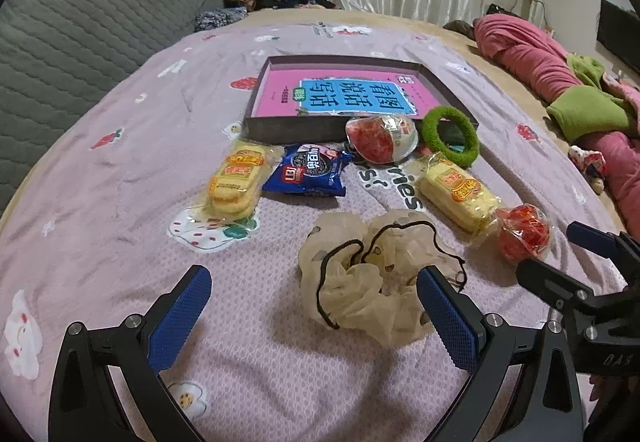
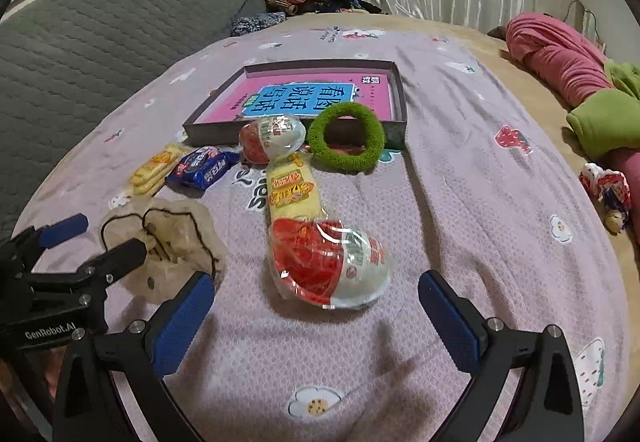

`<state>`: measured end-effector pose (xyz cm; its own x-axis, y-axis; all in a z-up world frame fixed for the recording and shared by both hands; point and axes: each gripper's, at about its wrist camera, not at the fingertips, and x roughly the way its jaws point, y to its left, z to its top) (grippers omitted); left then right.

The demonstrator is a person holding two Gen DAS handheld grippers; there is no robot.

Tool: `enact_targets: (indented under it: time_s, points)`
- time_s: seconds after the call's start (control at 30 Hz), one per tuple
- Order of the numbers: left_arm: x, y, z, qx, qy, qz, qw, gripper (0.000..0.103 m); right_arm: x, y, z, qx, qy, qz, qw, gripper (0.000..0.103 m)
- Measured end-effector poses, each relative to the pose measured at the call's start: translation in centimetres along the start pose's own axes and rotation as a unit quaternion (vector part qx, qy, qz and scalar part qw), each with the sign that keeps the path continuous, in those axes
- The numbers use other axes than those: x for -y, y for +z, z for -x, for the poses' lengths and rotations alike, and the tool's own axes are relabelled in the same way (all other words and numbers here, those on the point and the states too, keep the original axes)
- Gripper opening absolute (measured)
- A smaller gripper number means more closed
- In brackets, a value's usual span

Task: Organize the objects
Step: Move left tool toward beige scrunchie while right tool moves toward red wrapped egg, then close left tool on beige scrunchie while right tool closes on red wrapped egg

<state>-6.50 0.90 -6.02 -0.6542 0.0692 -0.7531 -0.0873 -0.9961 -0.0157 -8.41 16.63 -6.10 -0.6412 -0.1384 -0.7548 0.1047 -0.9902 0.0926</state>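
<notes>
- Left claw (image 1: 314,316): released, jaws spread wide, low over the pink patterned bedspread (image 1: 100,201), facing the cream sheer scrunchie with black trim (image 1: 372,274).
- Right claw (image 2: 316,316): released, facing the near red-and-clear wrapped round snack (image 2: 330,264).
- Shallow dark cardboard box lid (image 1: 296,129): farther back on the bed, holding a pink-and-blue book (image 1: 340,93).
- Green fuzzy ring (image 1: 452,135): leaning on the lid's front corner.

Bare lilac printed bedspread (image 2: 480,209) lies open to the right of the snack row; the shallow dark cardboard box (image 1: 280,127) is fronted by a red-and-clear wrapped snack (image 1: 380,139) and a fuzzy green ring (image 1: 452,135) touching its wall; a crumpled cream scrunchie (image 1: 372,274) sits between the left gripper's (image 1: 316,306) spread jaws; the other red-and-clear packet (image 2: 328,266) lies before the right gripper's (image 2: 316,306) spread jaws.
</notes>
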Motion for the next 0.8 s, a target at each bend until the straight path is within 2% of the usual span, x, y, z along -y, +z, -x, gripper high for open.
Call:
enact_targets:
  time_s: [0.13,0.3,0.37,0.4,0.5,0.57,0.6,0.67,0.7,0.77,0.8]
  points:
    - [-0.1,0.1,-1.0,-0.012,-0.003,-0.002,0.9999,0.102,0.7,0.0,-1.0,-0.015,-0.014,-0.005,1.0,0.103]
    - [-0.3,0.1,-1.6,-0.016,0.002,-0.002,0.9999,0.099,0.8,0.1,-1.9,-0.012,-0.024,0.011,1.0,0.103]
    - [-0.2,0.1,-1.6,-0.014,-0.001,-0.005,0.9999,0.099,0.7,0.1,-2.2,-0.019,-0.035,0.02,0.999,0.096]
    - [-0.2,0.2,-1.7,-0.017,0.0,-0.006,0.9998,0.099,0.6,0.1,-2.2,-0.017,-0.035,0.021,0.999,0.087]
    - [-0.1,0.3,-1.9,-0.019,-0.005,-0.009,0.9998,0.085,0.5,0.3,-2.2,-0.006,-0.031,0.03,0.999,0.074]
    - [0.2,0.3,-1.9,-0.016,-0.012,-0.015,0.9997,0.072,0.5,0.2,-2.6,-0.008,-0.028,0.038,0.999,0.067]
    - [0.3,0.2,-2.0,-0.019,-0.013,-0.018,0.9996,0.067,0.5,0.1,-2.7,-0.004,-0.026,0.043,0.999,0.067]
    - [0.5,0.2,-2.2,-0.023,-0.019,-0.017,0.9994,0.051,0.5,0.1,-3.0,-0.01,-0.028,0.046,0.998,0.065]
    - [0.5,0.2,-2.2,-0.024,-0.028,-0.014,0.9992,0.047,0.6,0.3,-2.7,-0.003,-0.02,0.046,0.999,0.065]
    - [0.6,0.2,-2.2,-0.023,-0.037,-0.013,0.999,0.03,0.6,0.3,-2.5,0.005,-0.009,0.049,0.999,0.065]
    - [0.7,0.1,-2.2,-0.024,-0.039,-0.015,0.9988,0.029,0.7,0.2,-2.6,0.002,-0.009,0.049,0.999,0.065]
